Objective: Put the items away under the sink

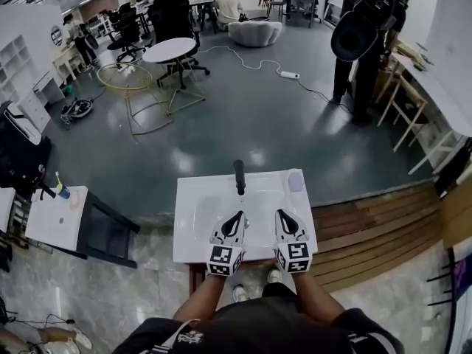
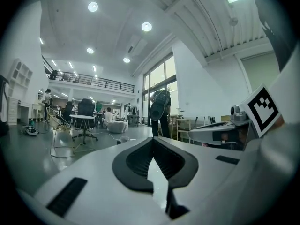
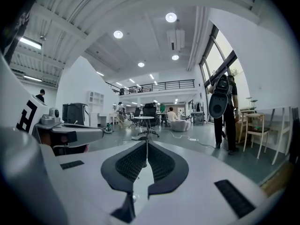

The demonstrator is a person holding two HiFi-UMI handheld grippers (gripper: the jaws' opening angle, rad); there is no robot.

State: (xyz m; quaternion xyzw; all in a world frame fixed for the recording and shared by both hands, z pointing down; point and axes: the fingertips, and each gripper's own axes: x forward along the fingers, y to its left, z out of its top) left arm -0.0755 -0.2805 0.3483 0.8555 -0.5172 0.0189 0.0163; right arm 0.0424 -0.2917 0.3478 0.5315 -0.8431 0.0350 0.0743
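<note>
A white sink unit (image 1: 198, 206) stands just in front of me, with a black faucet (image 1: 239, 177) at its back edge. A pale lilac item (image 1: 295, 180) lies on its back right corner. My left gripper (image 1: 238, 216) and right gripper (image 1: 282, 213) hover side by side over the sink's front part. Both point away from me toward the room. In the left gripper view the jaws (image 2: 153, 142) are shut with nothing between them. The right gripper's jaws (image 3: 146, 144) are also shut and empty. The space under the sink is hidden from all views.
A person with a backpack (image 1: 361, 35) stands at the far right beside wooden stools (image 1: 404, 108). A round white table (image 1: 169, 50) and wire chairs stand farther back. A white cabinet (image 1: 51, 221) with small items is at the left. Wooden decking (image 1: 369, 236) runs along the right.
</note>
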